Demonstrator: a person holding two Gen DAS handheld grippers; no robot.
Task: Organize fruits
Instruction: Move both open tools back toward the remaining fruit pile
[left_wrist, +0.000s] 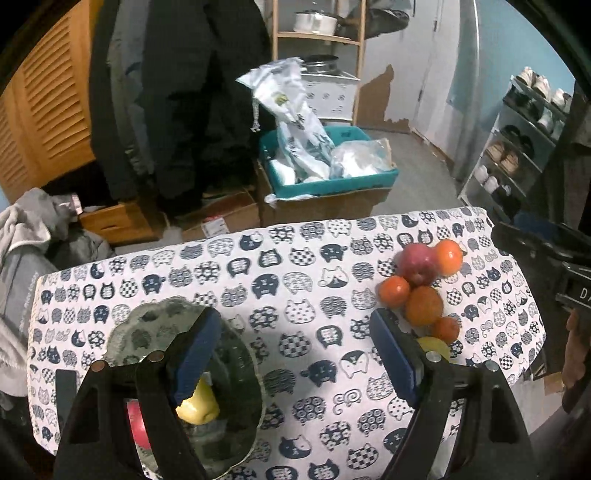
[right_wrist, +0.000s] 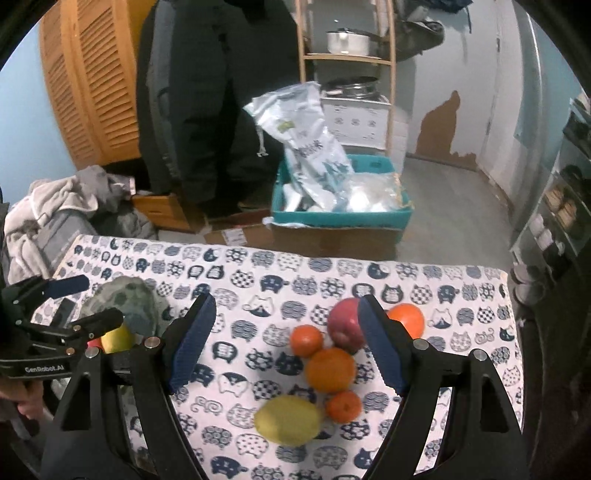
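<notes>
Both grippers gape empty; lower your right gripper (right_wrist: 286, 349) squarely over the lemon (right_wrist: 288, 420); the glass plate (left_wrist: 236, 354) seemingly holds two fruits.

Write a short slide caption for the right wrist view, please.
Open right gripper above lemon, oranges and apple on the tablecloth.

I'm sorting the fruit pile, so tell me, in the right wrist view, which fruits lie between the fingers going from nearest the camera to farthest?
Lemon → smallest orange → big orange → tangerine → red apple. The orange behind the right finger sits about level with the apple, so I leave it out.
</notes>
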